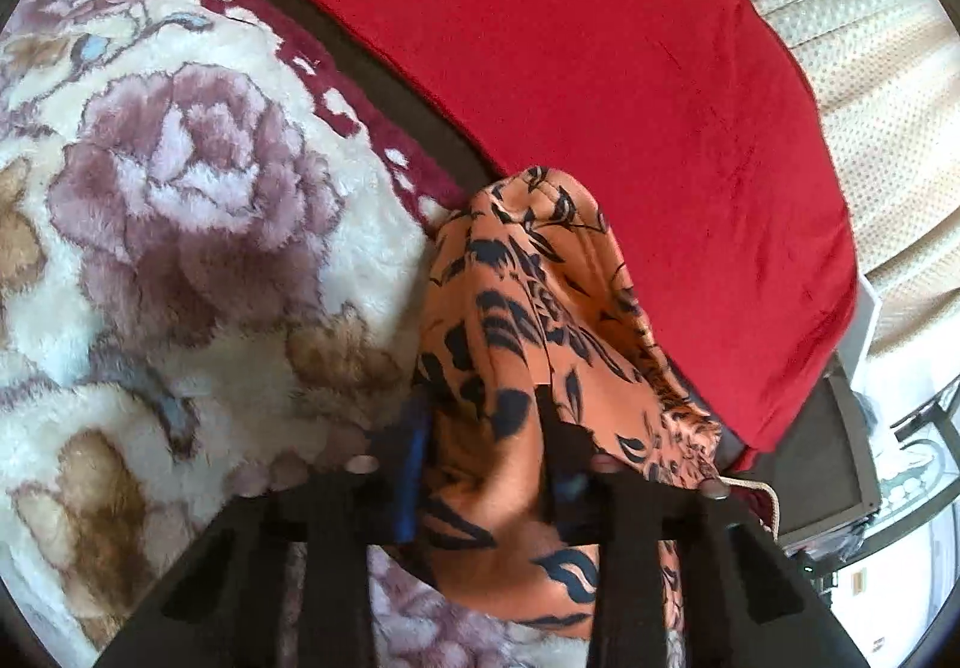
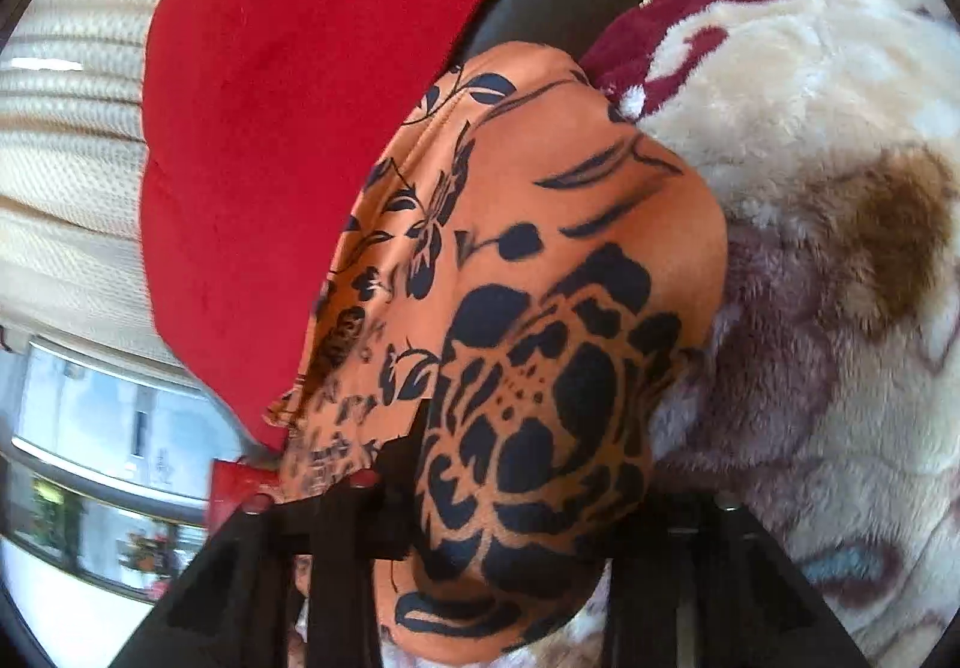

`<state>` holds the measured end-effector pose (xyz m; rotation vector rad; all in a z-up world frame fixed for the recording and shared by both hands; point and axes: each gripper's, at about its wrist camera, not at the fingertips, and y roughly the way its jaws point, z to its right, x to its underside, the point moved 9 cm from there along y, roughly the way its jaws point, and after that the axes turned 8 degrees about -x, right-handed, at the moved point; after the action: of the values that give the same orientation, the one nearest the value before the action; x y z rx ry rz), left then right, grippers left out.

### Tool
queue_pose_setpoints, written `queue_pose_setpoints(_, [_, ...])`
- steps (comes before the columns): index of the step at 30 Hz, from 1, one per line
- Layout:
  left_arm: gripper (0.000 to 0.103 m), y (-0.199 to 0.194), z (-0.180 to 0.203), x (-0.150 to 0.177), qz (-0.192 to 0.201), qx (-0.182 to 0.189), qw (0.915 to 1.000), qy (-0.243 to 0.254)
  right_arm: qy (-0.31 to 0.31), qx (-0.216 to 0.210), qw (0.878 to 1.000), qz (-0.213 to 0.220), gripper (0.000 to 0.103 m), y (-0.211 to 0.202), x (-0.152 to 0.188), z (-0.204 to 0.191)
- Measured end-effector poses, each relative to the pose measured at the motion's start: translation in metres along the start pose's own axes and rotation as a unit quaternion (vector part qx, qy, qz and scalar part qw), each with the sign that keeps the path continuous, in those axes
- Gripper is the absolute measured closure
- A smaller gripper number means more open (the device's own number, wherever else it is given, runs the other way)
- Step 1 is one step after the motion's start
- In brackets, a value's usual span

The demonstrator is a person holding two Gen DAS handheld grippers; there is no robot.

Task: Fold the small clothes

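Each view sits on its own gripper and looks forward along the two black fingers, angled down at a bed from very close. The left wrist view has its left gripper (image 1: 480, 464) at the bottom edge; it faces the floral plush blanket (image 1: 180, 200) on its left, a red cushion (image 1: 570, 68) across the far side, and a cream curtain (image 1: 870, 98) at far right. The right wrist view, with the right gripper (image 2: 516, 482) low in frame, mirrors this: cushion (image 2: 288, 98) and curtain (image 2: 72, 128) to the left, blanket (image 2: 810, 278) to the right. Both share the orange patterned garment (image 1: 528, 344) (image 2: 540, 308), which fills the near centre of each.
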<state>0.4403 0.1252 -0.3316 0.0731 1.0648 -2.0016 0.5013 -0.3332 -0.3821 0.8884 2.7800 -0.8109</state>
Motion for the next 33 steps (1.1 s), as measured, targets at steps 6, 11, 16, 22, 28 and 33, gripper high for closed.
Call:
queue_pose_setpoints(6, [0.091,-0.034,0.028,-0.005,0.030,0.027,0.9987,0.030,-0.062,0.003,0.998,0.032,0.076,-0.021,-0.001,-0.034])
queue_pose_setpoints(11, [0.091,-0.074,0.037,0.011,0.035,0.028,0.9962,0.074,-0.106,0.004,0.994,0.042,0.076,-0.050,0.013,-0.058])
queue_pose_setpoints(16, [0.091,-0.093,0.017,0.036,0.012,0.001,0.9943,0.106,-0.115,0.005,0.993,0.028,0.077,-0.079,0.038,-0.058])
queue_pose_setpoints(22, [0.077,-0.077,-0.045,0.050,-0.049,-0.102,0.9867,0.116,-0.075,0.069,0.993,-0.061,0.063,-0.070,0.075,0.004])
queue_pose_setpoints(28, [0.075,-0.114,-0.047,0.000,0.058,-0.129,0.9848,0.101,-0.043,0.090,0.995,0.017,0.038,-0.114,0.035,0.006])
queue_pose_setpoints(33, [0.071,-0.099,0.010,0.020,0.077,-0.108,0.9730,0.189,-0.095,0.081,0.988,0.095,0.039,-0.147,0.016,-0.017])
